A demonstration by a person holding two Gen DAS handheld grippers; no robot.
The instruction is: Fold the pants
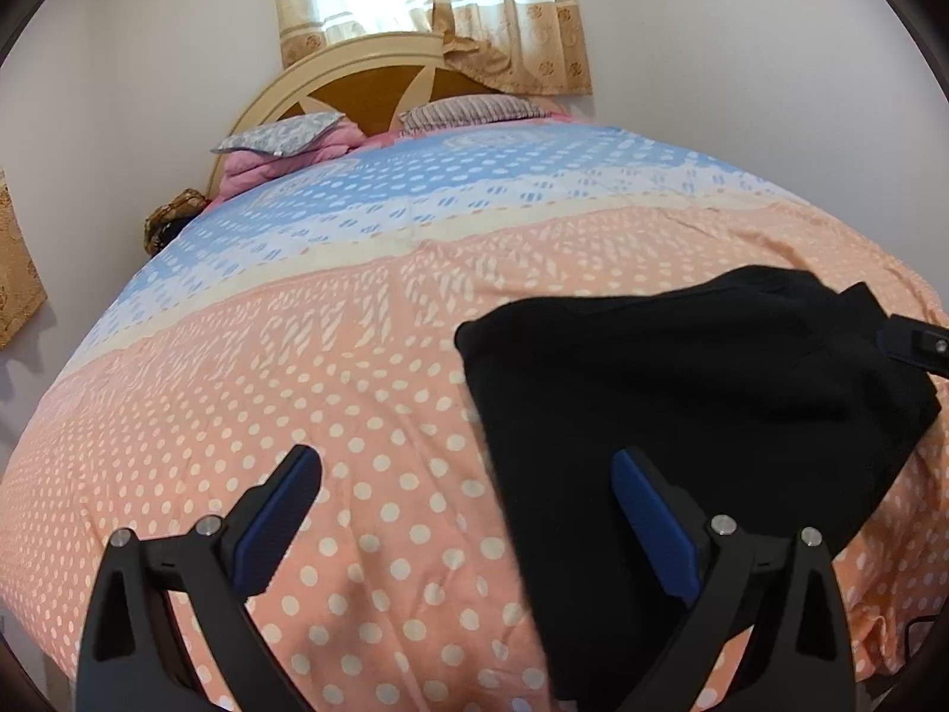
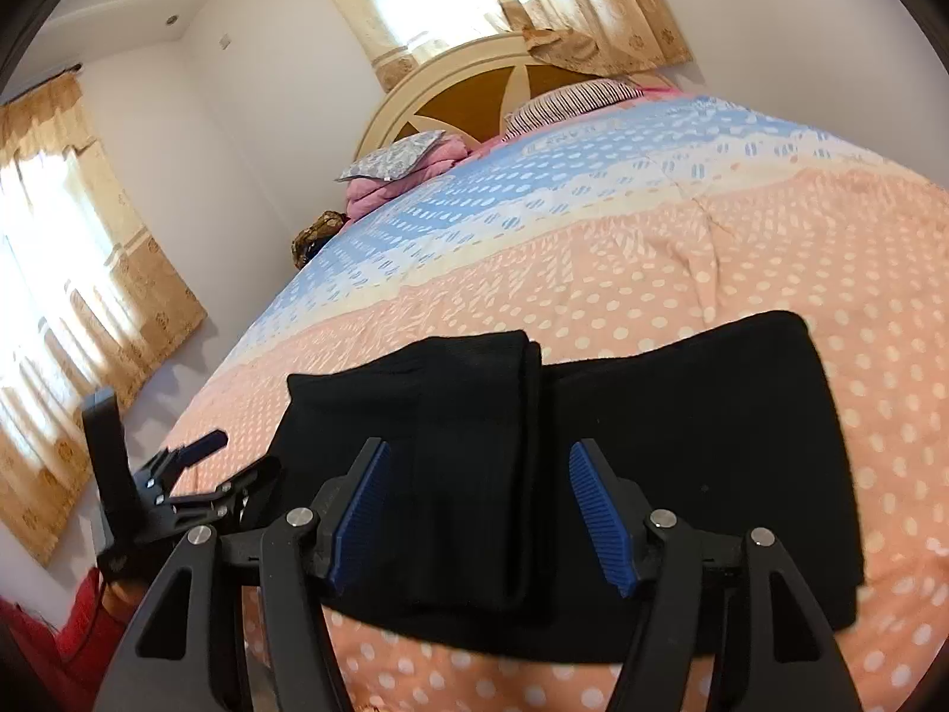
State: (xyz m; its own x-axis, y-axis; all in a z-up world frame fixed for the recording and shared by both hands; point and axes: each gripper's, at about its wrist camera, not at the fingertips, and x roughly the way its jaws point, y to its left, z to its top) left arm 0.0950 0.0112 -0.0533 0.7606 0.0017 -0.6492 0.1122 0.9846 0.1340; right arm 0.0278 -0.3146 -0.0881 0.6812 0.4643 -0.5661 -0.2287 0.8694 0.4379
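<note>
Black pants [image 1: 682, 403] lie folded on the dotted peach bedspread [image 1: 356, 415], near its front edge. In the right wrist view the pants [image 2: 712, 445] form a wide dark rectangle with a narrower folded layer [image 2: 474, 415] on top. My right gripper [image 2: 481, 451] hovers open over that layer, and its blue pads [image 2: 593, 510] stand apart from the cloth. My left gripper [image 1: 465, 463] is open too, at the pants' left edge, with its right finger over the black cloth. From the right wrist the left gripper [image 2: 237, 457] shows at the pants' left end.
The bed fills both views, with a blue band [image 1: 356, 190] farther back. Pillows [image 1: 284, 136] and a pink blanket lie by the cream headboard [image 1: 356, 83]. Curtains [image 1: 474, 12] hang behind it. A brown bag [image 1: 172, 219] sits at the bed's left side. A red sleeve [image 2: 77, 623] is at lower left.
</note>
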